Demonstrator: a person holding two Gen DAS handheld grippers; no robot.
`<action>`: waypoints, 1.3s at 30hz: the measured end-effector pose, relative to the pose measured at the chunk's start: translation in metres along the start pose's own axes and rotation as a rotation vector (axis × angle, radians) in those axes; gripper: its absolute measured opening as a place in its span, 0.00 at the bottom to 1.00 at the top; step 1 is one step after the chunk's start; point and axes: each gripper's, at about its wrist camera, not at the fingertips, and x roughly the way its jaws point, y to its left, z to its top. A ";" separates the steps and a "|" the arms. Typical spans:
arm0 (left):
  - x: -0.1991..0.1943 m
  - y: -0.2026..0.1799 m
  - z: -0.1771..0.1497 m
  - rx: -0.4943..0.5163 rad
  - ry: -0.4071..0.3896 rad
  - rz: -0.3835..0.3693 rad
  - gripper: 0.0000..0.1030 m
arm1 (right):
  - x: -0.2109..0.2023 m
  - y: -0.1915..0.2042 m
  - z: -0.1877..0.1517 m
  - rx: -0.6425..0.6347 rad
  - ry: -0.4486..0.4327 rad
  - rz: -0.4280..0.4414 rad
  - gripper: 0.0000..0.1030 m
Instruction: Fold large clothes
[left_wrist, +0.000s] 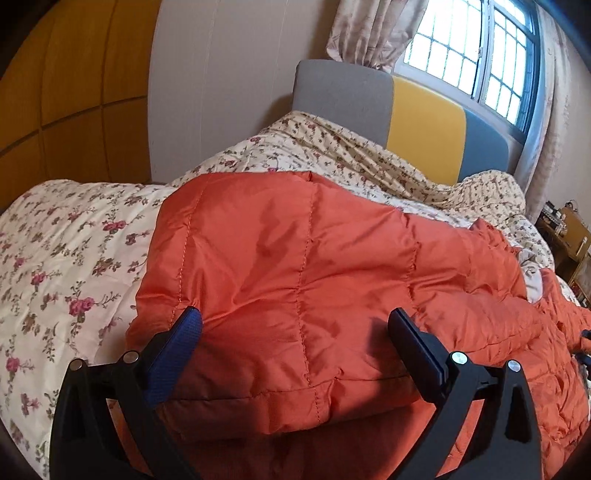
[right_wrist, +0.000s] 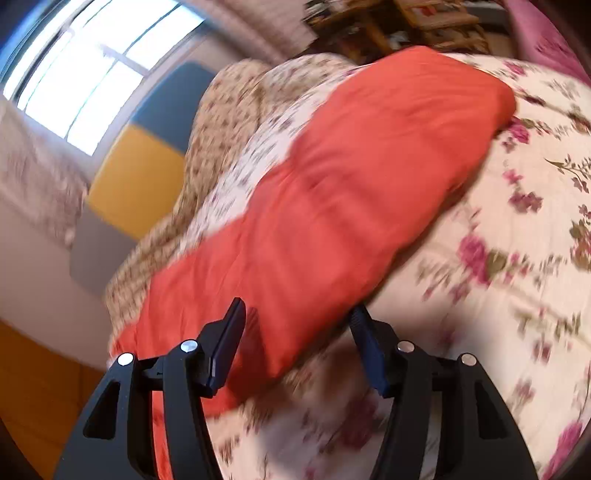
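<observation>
An orange quilted padded garment (left_wrist: 303, 280) lies spread on a floral quilt (left_wrist: 62, 266), with a folded edge nearest me. My left gripper (left_wrist: 295, 325) is open, its two fingers standing over the near part of the garment without pinching it. In the blurred, tilted right wrist view the same orange garment (right_wrist: 332, 206) lies as a long band across the floral quilt (right_wrist: 517, 266). My right gripper (right_wrist: 299, 317) is open at the garment's near edge, holding nothing.
A headboard with grey, yellow and blue panels (left_wrist: 424, 122) stands at the far end under a barred window (left_wrist: 476, 55) with curtains. A wooden wardrobe (left_wrist: 66, 92) is at the left. Wooden furniture (left_wrist: 565, 236) stands at the right bedside.
</observation>
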 end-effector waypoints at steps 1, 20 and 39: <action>0.003 0.000 0.000 0.002 0.013 0.009 0.97 | 0.000 -0.007 0.008 0.031 -0.020 0.002 0.56; 0.008 0.002 -0.003 -0.007 0.044 0.016 0.97 | -0.024 0.091 0.014 -0.339 -0.271 -0.065 0.12; 0.004 0.005 -0.006 -0.042 0.034 -0.006 0.97 | 0.012 0.273 -0.240 -1.230 -0.340 0.255 0.12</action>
